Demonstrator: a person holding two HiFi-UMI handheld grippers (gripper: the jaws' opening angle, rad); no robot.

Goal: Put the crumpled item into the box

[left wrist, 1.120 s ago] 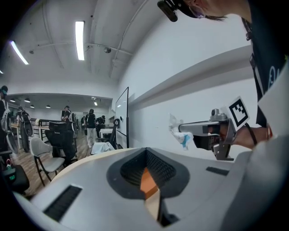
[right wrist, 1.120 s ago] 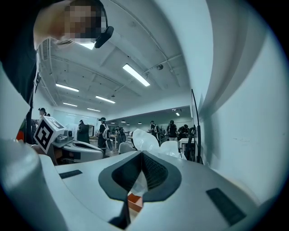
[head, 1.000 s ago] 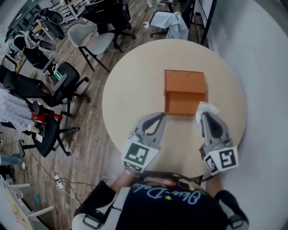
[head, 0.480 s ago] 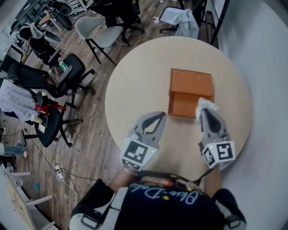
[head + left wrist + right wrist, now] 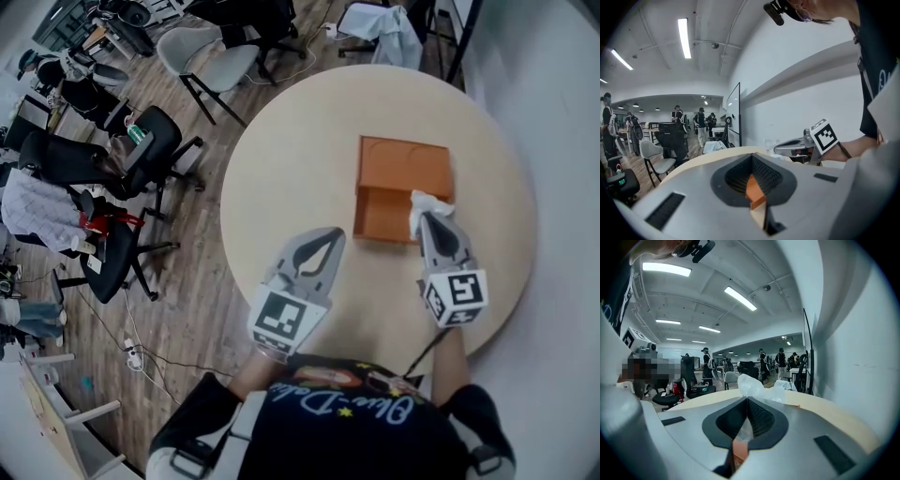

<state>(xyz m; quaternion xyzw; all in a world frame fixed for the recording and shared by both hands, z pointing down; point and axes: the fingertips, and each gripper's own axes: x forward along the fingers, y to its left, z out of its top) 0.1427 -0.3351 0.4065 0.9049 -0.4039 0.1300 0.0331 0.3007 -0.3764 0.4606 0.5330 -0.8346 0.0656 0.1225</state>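
The right gripper [image 5: 434, 217] pinches the crumpled white item [image 5: 427, 202] over the open orange box [image 5: 398, 164], at its near right edge, seemingly poised to drop it. The left gripper [image 5: 332, 234], jaws together and empty, hangs near left.

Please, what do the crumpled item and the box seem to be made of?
Crumpled item: probably thin plastic film, perhaps tissue; whitish, partly translucent, with glossy wrinkles.
Box: likely cardboard or thin wood, matte orange-brown; flat plain panels without shine, so which one stays open.
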